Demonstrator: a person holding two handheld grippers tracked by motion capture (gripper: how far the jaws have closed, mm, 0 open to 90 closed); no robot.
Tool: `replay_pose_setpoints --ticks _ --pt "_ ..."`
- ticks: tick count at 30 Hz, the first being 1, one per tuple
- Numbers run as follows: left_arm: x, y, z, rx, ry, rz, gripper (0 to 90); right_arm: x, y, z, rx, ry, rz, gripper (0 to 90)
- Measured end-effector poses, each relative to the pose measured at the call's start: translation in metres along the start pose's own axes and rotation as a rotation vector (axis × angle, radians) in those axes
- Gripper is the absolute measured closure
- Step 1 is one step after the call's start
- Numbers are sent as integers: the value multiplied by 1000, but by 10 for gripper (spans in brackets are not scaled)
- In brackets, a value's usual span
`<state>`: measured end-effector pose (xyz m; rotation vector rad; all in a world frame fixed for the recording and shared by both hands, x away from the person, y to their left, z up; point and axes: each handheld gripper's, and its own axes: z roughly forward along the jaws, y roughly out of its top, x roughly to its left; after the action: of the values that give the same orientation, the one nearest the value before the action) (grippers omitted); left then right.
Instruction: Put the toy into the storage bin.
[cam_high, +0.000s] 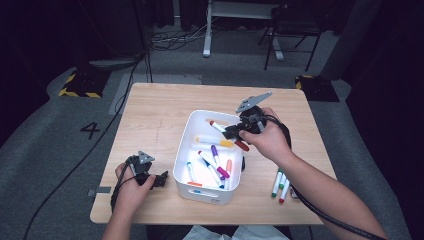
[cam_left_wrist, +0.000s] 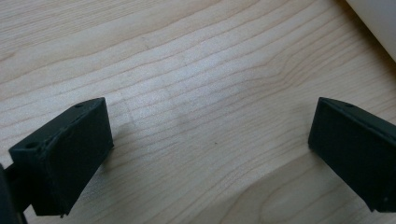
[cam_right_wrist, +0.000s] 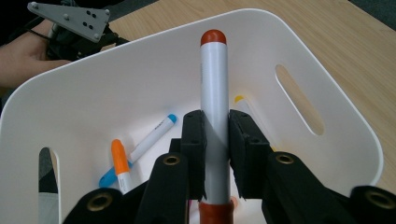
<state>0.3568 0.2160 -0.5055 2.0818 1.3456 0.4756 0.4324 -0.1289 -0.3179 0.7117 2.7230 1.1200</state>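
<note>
A white bin (cam_high: 186, 145) stands mid-table with several coloured markers lying in it, among them a purple marker (cam_high: 216, 155) and a yellow marker (cam_high: 212, 142). My right gripper (cam_high: 233, 132) hovers over the bin's far right side, shut on a red-capped white marker (cam_high: 220, 128). In the right gripper view that red marker (cam_right_wrist: 214, 100) stands pinched between the jaws above the bin (cam_right_wrist: 327, 98), with a blue marker (cam_right_wrist: 154, 134) and an orange marker (cam_right_wrist: 119, 164) below. My left gripper (cam_high: 161, 180) rests open on the table left of the bin; its jaws stand wide apart over bare wood (cam_left_wrist: 205, 107).
Three loose markers (cam_high: 280, 185) lie on the table right of the bin, near the front edge. The wooden table (cam_high: 155, 110) has open room at the back and left. A chair and a desk leg stand beyond on the floor.
</note>
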Motion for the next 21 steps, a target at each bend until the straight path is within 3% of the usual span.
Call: replay_pose_setpoints --ticks 10,21 --pt "0 0 0 0 0 0 1 2 8 19 8 4 -31 765" --pt "0 0 0 0 1 0 1 1 1 34 80 -8 -40 766"
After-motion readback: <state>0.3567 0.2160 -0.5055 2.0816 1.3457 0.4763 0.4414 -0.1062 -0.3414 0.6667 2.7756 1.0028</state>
